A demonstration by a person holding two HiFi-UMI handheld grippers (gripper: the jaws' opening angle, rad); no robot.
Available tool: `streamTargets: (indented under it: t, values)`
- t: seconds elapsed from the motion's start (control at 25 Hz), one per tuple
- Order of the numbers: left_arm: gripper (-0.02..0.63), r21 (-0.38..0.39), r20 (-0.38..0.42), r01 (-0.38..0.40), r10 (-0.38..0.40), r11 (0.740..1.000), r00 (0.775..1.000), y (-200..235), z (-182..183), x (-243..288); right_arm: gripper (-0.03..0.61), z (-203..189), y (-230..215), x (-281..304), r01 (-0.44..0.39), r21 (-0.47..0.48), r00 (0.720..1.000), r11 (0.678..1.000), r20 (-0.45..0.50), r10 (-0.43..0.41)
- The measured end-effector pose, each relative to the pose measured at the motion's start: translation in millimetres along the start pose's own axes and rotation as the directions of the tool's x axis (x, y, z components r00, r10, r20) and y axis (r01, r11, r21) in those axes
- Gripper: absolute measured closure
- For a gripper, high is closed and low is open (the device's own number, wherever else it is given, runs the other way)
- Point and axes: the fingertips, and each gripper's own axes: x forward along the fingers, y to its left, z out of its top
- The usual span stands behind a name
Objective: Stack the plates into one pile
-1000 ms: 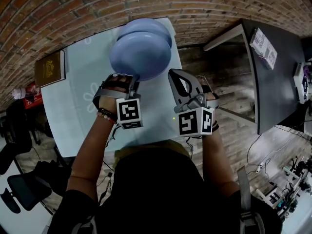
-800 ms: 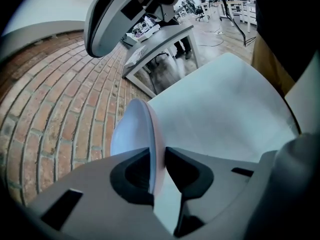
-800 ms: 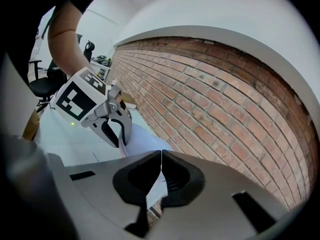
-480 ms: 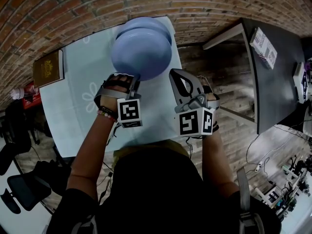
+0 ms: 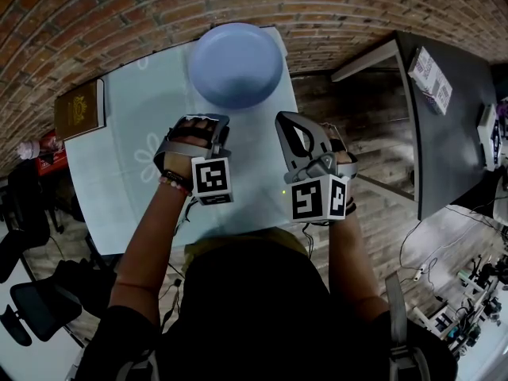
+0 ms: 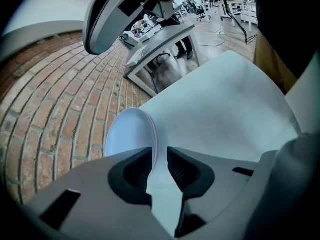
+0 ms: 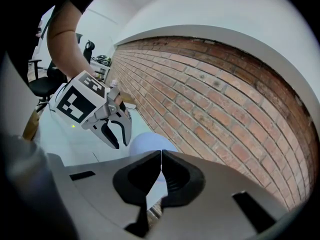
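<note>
Left claw (image 6: 159, 158) hangs spread above the table (image 5: 135, 125). Its jaws have just been opening and nothing sits between them; only bare tabletop shows in the gap. Right claw (image 7: 161, 165), beside it, is pressed together and empty. Ahead of both, at the table's far edge by the brick wall (image 5: 119, 14), the pale blue plates (image 5: 236, 63) lie flat as one pile, touching neither claw. From the head view the pile sits forward and between the two claws, its near rim just beyond the left claw's tips. No loose plate shows elsewhere, so the stacking looks done; drawing straight back should clear the rim.
</note>
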Motion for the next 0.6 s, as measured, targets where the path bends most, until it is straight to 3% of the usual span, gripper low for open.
streamTargets:
  t: [0.6]
  values:
    - [0.509, -0.025, 0.006, -0.013, 0.013, 1.000, 1.000, 1.8, -1.5, -3.2, 0.543, 3.5, 2.0, -2.5, 0.001, -0.006, 1.000, 1.000, 0.005, -0.001]
